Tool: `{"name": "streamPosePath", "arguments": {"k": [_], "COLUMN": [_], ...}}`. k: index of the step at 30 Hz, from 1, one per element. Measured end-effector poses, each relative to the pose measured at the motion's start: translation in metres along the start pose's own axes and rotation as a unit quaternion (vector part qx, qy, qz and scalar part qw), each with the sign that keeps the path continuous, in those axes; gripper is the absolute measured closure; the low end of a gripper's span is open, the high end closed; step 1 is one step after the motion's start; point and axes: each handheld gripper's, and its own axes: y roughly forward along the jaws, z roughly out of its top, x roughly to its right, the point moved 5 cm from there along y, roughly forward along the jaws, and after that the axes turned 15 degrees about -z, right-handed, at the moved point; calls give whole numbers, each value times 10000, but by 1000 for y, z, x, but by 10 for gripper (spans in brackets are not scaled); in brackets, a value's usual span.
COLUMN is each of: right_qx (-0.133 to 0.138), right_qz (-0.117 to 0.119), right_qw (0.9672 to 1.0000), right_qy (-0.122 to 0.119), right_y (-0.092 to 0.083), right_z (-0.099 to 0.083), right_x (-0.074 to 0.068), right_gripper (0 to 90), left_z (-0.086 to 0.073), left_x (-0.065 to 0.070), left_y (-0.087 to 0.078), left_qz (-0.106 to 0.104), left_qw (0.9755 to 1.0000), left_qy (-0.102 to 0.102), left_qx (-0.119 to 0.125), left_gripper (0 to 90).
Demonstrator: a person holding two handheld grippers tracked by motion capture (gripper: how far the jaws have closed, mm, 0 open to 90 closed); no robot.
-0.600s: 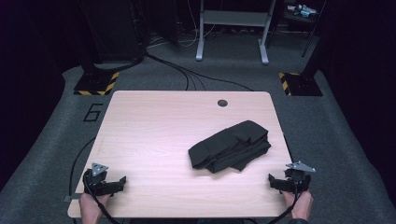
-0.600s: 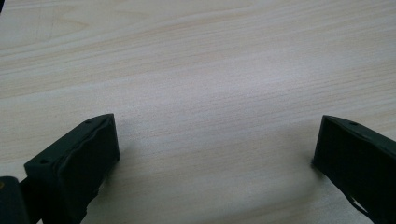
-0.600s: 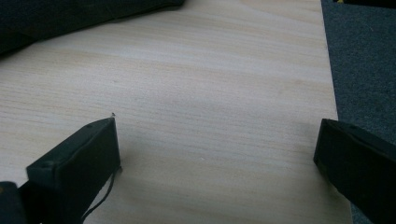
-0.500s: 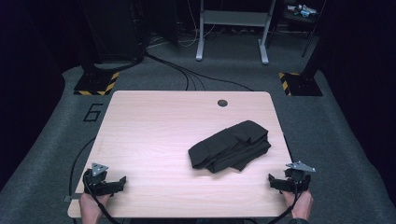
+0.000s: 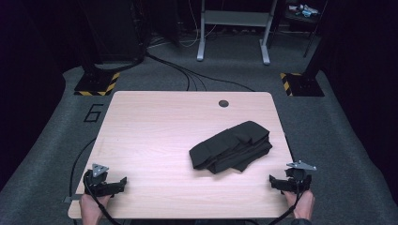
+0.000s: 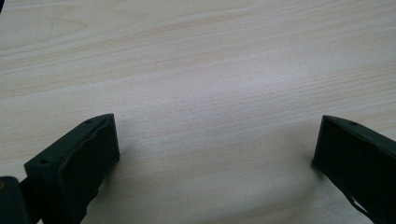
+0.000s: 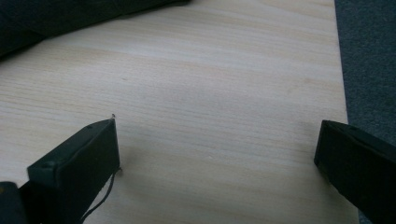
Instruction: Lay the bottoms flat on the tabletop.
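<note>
The black cloth (image 5: 231, 152) lies bunched in loose folds on the right half of the surface (image 5: 155, 136), just short of the right edge. I judge it soft, light and limp: it will sag and unfold when lifted, so I would pinch a corner or a free hem at its edge, not the thick middle of the pile. In the right gripper view a dark strip of the cloth (image 7: 70, 16) crosses the top left, well ahead of my jaws. My right claw (image 5: 287, 183) rests at the near right corner, jaws wide apart with nothing between them. My left claw (image 5: 110, 183) sits at the near left corner, well apart from the cloth, jaws likewise spread over bare wood.
</note>
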Motion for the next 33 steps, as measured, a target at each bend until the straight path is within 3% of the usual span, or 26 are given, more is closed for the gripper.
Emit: {"name": "streamPosePath", "arguments": {"k": [7, 19, 26, 28, 33], "right_qx": [18, 271, 419, 413, 387], "right_qz": [122, 366, 523, 540, 687], "right_qw": [9999, 9982, 9956, 9954, 9931], "right_qy": [-42, -391, -651, -671, -864], "right_y": [-8, -26, -28, -27, -20], "right_z": [9, 55, 94, 98, 125], "right_x": [-3, -21, -44, -46, -67], "right_gripper": [0, 0, 0, 0, 0], "left_z": [0, 0, 0, 0, 0], "left_x": [0, 0, 0, 0, 0], "left_y": [0, 0, 0, 0, 0], "left_qz": [8, 6, 5, 5, 6], "left_qw": [10000, 10000, 10000, 10000, 10000], "left_qy": [-1, -4, -7, -9, -5], "left_qx": [6, 6, 6, 6, -1], "left_gripper": [0, 0, 0, 0, 0]}}
